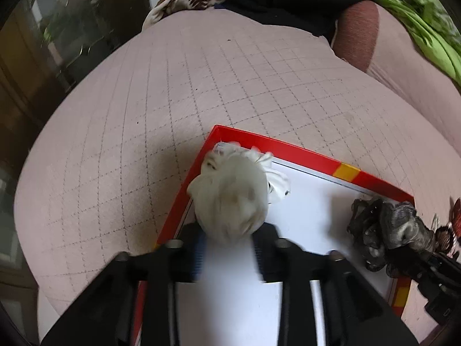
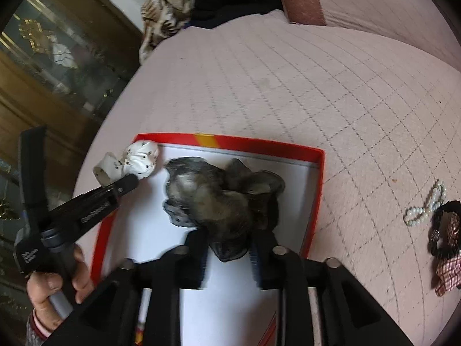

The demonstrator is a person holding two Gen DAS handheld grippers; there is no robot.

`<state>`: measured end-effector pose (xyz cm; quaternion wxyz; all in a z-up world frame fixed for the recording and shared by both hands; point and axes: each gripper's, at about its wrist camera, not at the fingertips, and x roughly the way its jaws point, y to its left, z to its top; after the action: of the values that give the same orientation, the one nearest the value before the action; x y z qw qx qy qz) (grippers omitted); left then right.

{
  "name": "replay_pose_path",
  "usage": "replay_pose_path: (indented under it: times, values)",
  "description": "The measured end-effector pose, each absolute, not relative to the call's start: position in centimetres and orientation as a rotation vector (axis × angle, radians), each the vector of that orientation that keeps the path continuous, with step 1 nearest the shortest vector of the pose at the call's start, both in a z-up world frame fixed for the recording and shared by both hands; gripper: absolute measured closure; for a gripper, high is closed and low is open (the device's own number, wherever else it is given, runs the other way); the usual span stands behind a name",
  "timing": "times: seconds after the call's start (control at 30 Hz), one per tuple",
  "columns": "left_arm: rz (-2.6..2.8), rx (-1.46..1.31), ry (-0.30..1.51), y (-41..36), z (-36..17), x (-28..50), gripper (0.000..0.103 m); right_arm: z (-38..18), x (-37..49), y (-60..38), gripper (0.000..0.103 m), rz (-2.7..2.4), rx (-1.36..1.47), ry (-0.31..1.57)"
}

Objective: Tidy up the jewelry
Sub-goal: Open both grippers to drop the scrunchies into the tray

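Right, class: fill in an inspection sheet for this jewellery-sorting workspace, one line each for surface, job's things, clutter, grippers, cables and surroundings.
Surface: pink quilted bedspread with a stitched grid.
Job's things: shallow red-rimmed cardboard box with white floor; white spotted fabric scrunchie at its corner; grey gauzy scrunchie inside it; white pearl bracelet and dark checked hair bow on the bedspread outside the box.
Clutter: nothing seen.
Grippers: left gripper around the white scrunchie, right gripper around the grey one; whether the pads press is unclear.
Cables: nothing seen.
Surroundings: wooden glass-fronted cabinet; leaf-print cloth; green cloth.
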<state>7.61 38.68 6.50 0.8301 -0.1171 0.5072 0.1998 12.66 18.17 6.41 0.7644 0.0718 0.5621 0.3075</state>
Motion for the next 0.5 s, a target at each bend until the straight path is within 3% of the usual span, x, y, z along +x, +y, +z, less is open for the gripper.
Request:
replay_pose_path:
  times: [0.03, 0.1, 0.5]
  values:
    - [0.423, -0.256, 1.065, 38.8, 6.6, 7.5, 0.063, 6.3, 12.8, 18.3, 0.048, 0.664, 0.157, 1.217]
    - [0.424, -0.271, 1.050, 39.2, 6.9, 7.1, 0.060, 6.8, 12.6, 17.9, 0.040, 0.659, 0.153, 1.186]
    - [0.410, -0.317, 0.922, 37.0, 13.3, 1.2, 0.060, 12.4, 6.4, 11.1, 0.037, 0.666, 0.099, 0.991]
